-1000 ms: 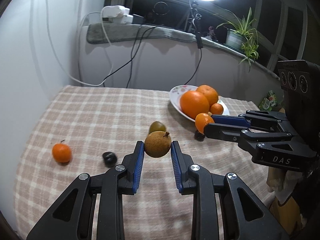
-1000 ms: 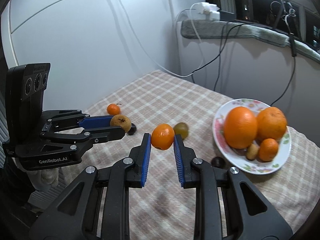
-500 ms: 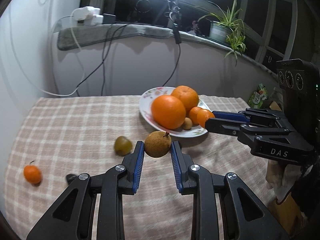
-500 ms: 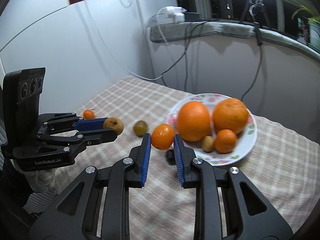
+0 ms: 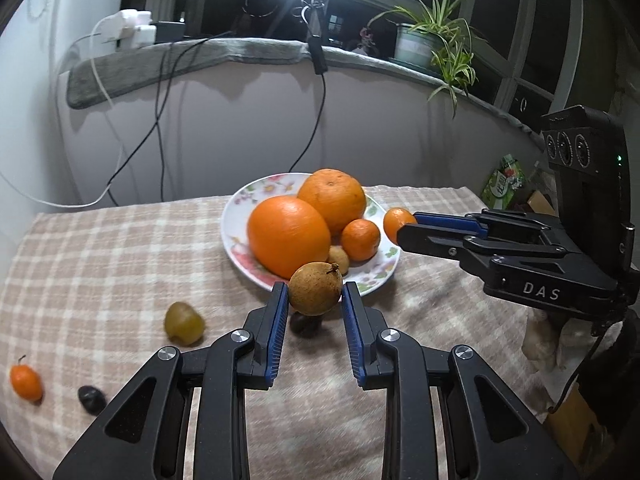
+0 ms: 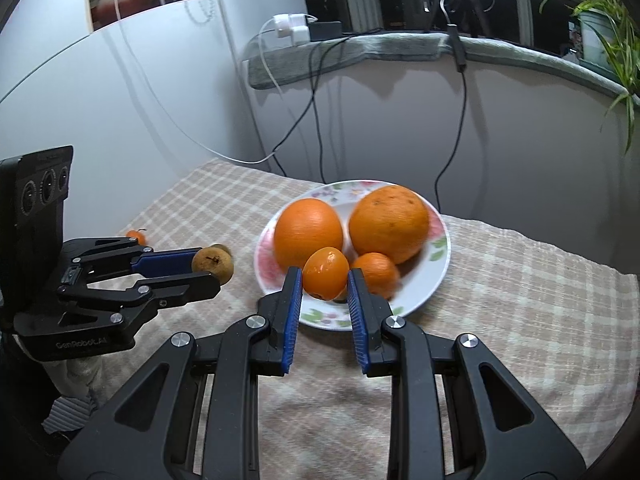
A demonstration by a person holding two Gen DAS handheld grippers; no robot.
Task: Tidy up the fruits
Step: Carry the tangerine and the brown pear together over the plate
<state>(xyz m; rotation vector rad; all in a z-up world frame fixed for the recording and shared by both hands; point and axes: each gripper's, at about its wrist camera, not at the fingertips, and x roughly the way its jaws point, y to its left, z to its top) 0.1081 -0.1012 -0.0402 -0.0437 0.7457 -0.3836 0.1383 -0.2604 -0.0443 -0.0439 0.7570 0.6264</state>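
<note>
My left gripper (image 5: 315,294) is shut on a round brown fruit (image 5: 315,288) and holds it above the cloth at the near rim of the floral plate (image 5: 240,208). My right gripper (image 6: 325,280) is shut on a small orange kumquat (image 6: 325,267) and holds it over the plate's near edge (image 6: 436,280). The plate holds two large oranges (image 5: 288,234), a small tangerine (image 5: 360,239) and a small brown fruit (image 5: 339,257). A green fruit (image 5: 183,323), a small orange fruit (image 5: 26,381) and a dark fruit (image 5: 91,399) lie on the cloth at the left.
The checked cloth (image 5: 100,264) covers the table, with a wall and hanging cables (image 5: 160,128) behind. A padded ledge (image 5: 224,60) carries a charger and a potted plant (image 5: 432,40). Another dark fruit (image 5: 304,323) lies under the left gripper.
Both grippers have moved closer to the plate with their fruits. The right gripper's kumquat now hangs over the plate's near edge; the loose fruits have slid left in the left wrist view.
</note>
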